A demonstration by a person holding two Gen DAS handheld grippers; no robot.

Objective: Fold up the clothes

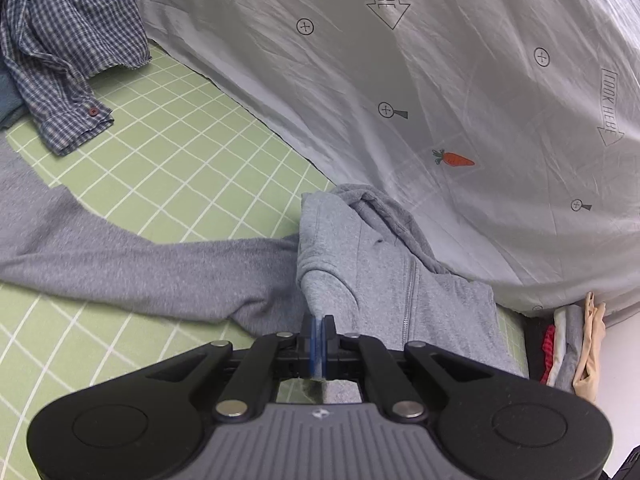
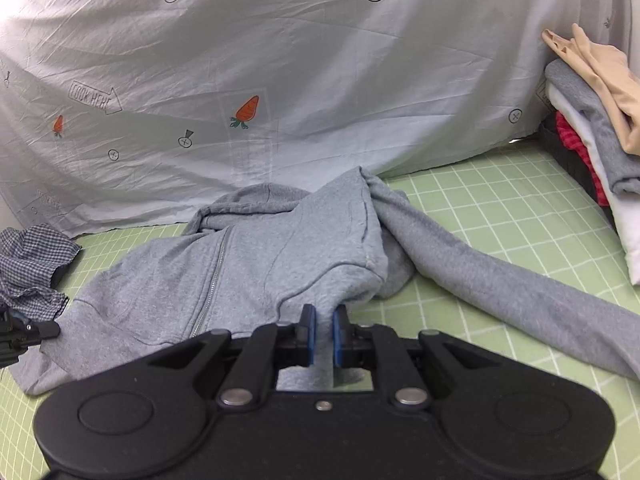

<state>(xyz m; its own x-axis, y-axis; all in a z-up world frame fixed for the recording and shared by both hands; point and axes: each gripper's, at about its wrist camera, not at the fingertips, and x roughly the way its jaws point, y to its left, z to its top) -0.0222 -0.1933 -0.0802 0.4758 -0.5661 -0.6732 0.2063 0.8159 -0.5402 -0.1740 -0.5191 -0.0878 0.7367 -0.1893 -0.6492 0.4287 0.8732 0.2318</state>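
A grey zip hoodie lies on the green grid mat, front up, with one sleeve stretched out to the left. My left gripper is shut on a fold of the hoodie's edge. In the right wrist view the hoodie lies ahead with its other sleeve running right. My right gripper has its blue pads a small gap apart, with hoodie fabric between them and lifted at the tips. The left gripper's tip shows at the left edge.
A blue checked shirt lies crumpled at the mat's far left and shows in the right wrist view. A pale printed sheet hangs as backdrop. A stack of folded clothes stands at the right, also in the left wrist view.
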